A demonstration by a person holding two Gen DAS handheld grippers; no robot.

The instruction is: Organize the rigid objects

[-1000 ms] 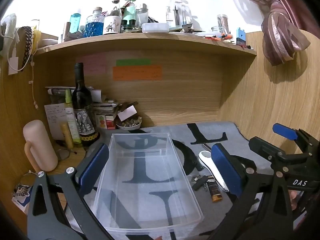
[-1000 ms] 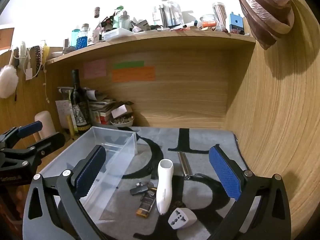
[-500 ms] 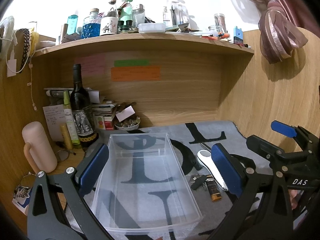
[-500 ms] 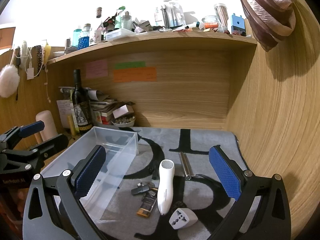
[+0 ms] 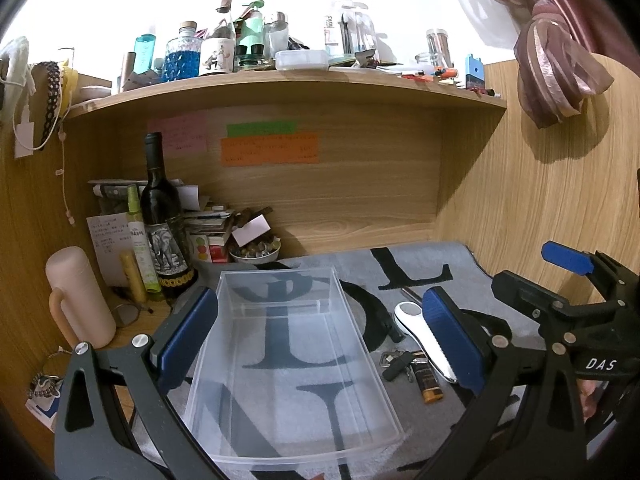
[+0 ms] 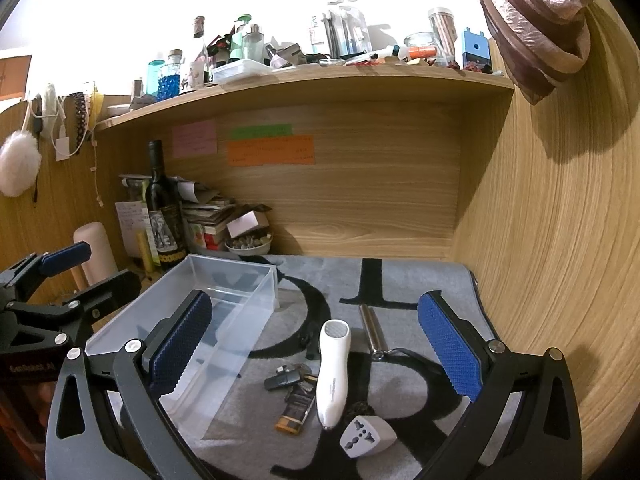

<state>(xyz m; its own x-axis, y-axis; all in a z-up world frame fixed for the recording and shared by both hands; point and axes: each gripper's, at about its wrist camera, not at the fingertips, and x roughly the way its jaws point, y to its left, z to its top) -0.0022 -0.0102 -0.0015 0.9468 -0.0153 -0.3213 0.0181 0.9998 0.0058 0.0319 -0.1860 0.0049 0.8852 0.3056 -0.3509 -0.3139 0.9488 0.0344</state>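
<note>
A clear plastic bin (image 5: pixel 224 344) sits empty on a grey mat (image 5: pixel 448 256); my left gripper (image 5: pixel 320 340) is open above it, holding nothing. The bin also shows in the right wrist view (image 6: pixel 256 292). My right gripper (image 6: pixel 316 344) is open and empty above a cluster on the mat: a white handheld device (image 6: pixel 333 372), a silver metal cylinder (image 6: pixel 371 332), a black key fob with keys (image 6: pixel 286 378), a brown-orange lighter (image 6: pixel 294 412) and a white plug adapter (image 6: pixel 366 438). The device (image 5: pixel 420 338), fob (image 5: pixel 396 364) and lighter (image 5: pixel 428 384) lie right of the bin.
A wine bottle (image 5: pixel 162 216), a yellow-green spray bottle (image 5: pixel 138 240), a pink mug (image 5: pixel 80 296), stacked papers and a small bowl (image 5: pixel 254 252) crowd the back left corner. A cluttered wooden shelf (image 5: pixel 280 80) runs overhead. A wooden wall (image 6: pixel 560 240) closes the right side.
Both grippers have drifted slightly back and up; the view shifts a little. Nothing on the mat has moved, and both grippers stay open.
</note>
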